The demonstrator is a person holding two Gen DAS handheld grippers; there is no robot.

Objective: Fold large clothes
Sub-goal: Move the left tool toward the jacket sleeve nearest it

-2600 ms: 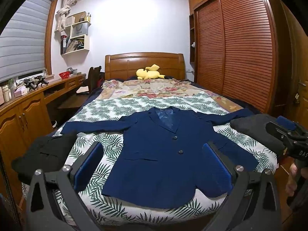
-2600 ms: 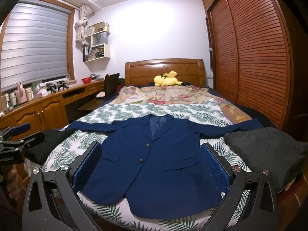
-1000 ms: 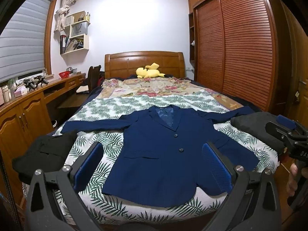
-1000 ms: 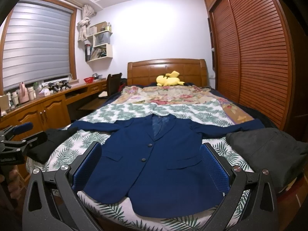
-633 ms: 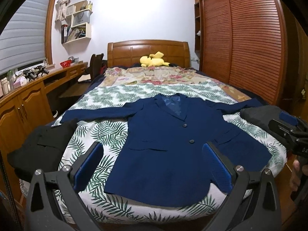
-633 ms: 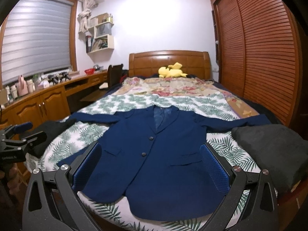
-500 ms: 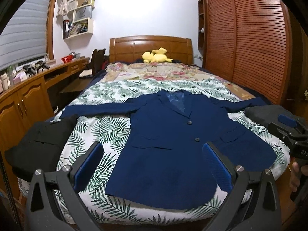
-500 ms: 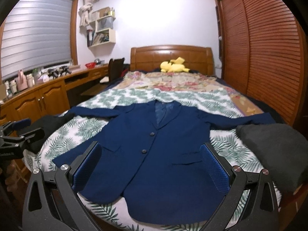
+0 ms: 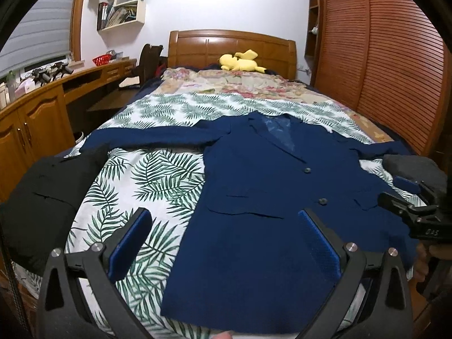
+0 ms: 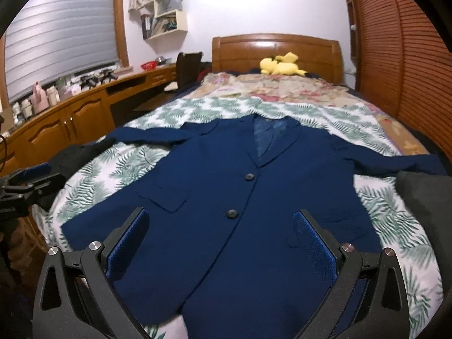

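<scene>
Jacket (image 9: 271,212) hem at bed (image 9: 158,180) edge, both grippers spread.

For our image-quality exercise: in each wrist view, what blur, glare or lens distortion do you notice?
Left wrist view: sharp; fisheye bends the wardrobe doors, corners vignetted black. Right wrist view: slight motion blur softens the leaf-print bedspread and blue jacket; a bright reflection sits on the headboard.

Black left gripper (image 9: 224,236), blue pads, silver screws
</scene>
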